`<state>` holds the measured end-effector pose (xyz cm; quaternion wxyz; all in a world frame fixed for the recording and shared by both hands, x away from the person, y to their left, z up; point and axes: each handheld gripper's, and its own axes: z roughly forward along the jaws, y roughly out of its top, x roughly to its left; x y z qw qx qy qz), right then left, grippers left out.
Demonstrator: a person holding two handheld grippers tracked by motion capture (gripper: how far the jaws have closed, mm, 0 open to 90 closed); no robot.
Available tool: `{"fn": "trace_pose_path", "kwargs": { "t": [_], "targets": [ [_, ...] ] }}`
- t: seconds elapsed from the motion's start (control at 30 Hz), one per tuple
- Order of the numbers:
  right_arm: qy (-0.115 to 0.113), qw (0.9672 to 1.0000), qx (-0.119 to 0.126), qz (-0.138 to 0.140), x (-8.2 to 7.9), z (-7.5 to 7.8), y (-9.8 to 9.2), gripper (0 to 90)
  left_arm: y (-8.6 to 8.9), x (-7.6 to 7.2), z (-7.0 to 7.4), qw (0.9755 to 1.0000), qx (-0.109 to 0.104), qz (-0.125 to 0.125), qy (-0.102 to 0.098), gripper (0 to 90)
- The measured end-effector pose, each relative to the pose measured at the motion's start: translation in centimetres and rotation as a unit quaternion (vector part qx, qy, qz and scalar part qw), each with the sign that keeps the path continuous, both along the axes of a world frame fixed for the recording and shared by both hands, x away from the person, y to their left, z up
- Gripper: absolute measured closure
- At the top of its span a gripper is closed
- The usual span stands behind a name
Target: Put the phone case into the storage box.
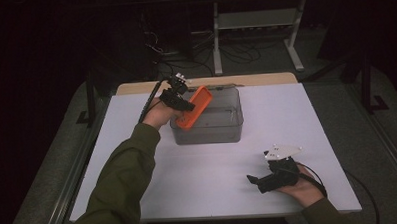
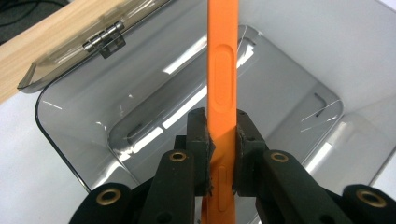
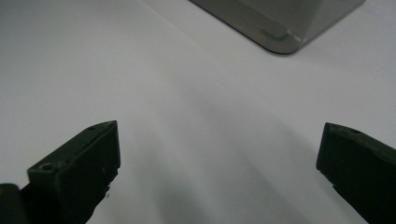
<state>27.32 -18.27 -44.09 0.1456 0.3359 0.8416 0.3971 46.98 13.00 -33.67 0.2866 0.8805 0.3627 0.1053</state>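
Note:
An orange phone case (image 1: 194,107) hangs tilted over the left end of a clear grey plastic box (image 1: 222,127), with my left gripper (image 1: 182,103) shut on its edge. In the left gripper view the orange phone case (image 2: 221,88) stands edge-on between the two pads (image 2: 201,140), above the open box (image 2: 280,93), whose inside looks bare. My right gripper (image 1: 256,180) rests low on the white table near the front right, held by a hand. Its jaws stand wide apart in the right gripper view, right gripper (image 3: 219,168), nothing between them.
The box's hinged lid (image 2: 93,42) lies folded back toward the wooden strip (image 1: 255,80) at the table's far edge. The box's corner (image 3: 280,32) lies ahead of the right gripper. White table (image 1: 287,119) surrounds the box. A metal stand (image 1: 256,20) and cables sit on the floor beyond.

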Motion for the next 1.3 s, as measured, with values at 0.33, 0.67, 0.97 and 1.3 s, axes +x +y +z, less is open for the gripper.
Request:
{"fn": "trace_pose_path", "kwargs": {
  "t": [0.33, 0.67, 0.97, 1.3],
  "targets": [
    [0.001, 1.0000, 0.009, -0.001, 0.0, 0.0, -0.3, 0.0, -0.7, 1.0, -0.4, 0.9985, 0.035, 0.013, 0.039, 79.4],
    [0.003, 0.9999, 0.014, 0.002, 0.0, 0.1, -0.3, 0.0, -0.9, 1.9, -1.1, 0.9946, 0.058, 0.031, 0.080, 79.3],
    [0.001, 0.9999, 0.014, 0.006, 0.0, 0.1, -0.2, 0.0, -1.2, 2.2, -1.6, 0.9912, 0.066, 0.044, 0.106, 79.3],
    [0.004, 0.9998, 0.017, 0.008, 0.0, 0.1, -0.1, 0.0, -1.2, 2.4, -1.8, 0.9882, 0.066, 0.068, 0.120, 79.3]
  ]
}}
